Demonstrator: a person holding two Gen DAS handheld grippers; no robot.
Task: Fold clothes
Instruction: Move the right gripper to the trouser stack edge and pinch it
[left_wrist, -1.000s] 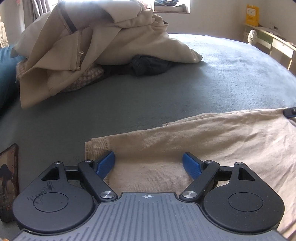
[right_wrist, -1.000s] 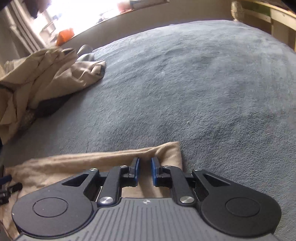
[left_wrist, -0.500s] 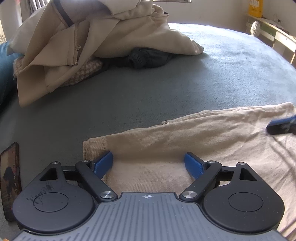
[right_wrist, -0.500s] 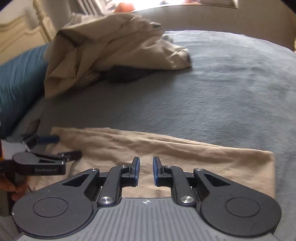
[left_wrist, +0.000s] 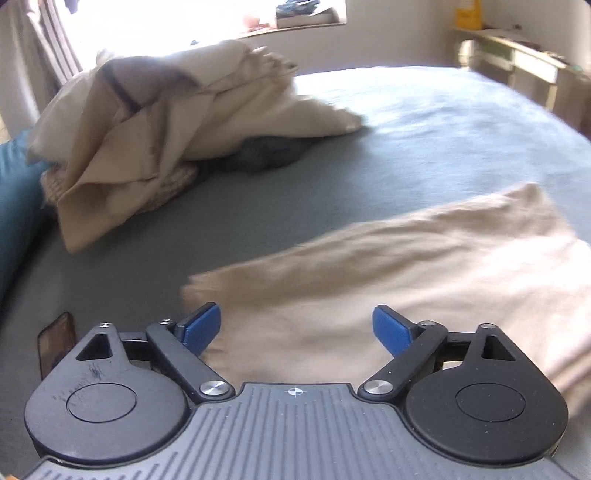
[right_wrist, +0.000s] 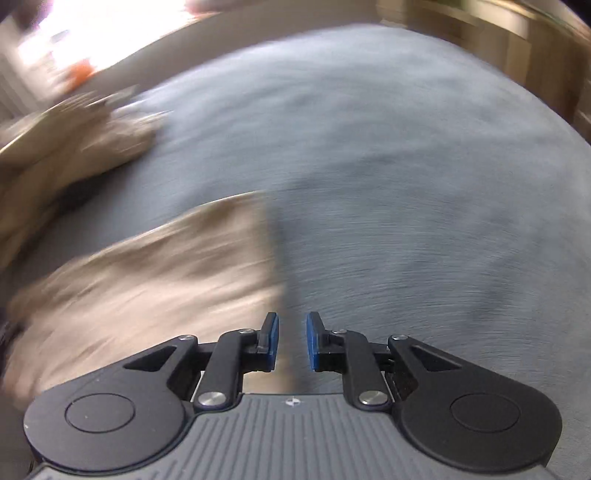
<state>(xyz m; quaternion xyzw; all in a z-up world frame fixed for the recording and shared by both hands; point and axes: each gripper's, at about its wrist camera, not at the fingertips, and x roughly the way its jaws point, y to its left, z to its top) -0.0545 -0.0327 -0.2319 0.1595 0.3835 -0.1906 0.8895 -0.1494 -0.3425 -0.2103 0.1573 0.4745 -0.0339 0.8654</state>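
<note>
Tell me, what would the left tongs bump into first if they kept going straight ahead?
Probably the folded beige garment lying flat on the grey bed. The left tongs stand wide open just above it, tilted down; blur hides the exact gap.

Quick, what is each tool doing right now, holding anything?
Left tool: open wide, jaws just been opening, holding nothing; the folded beige garment lies below it.
Right tool: open by a narrow gap, nothing between its pads.

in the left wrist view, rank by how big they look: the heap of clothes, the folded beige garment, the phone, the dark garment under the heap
1. folded beige garment, though it lies nearest the camera
2. heap of clothes, close to it in apparent size
3. dark garment, partly hidden under the heap
4. phone, partly behind the left gripper
</note>
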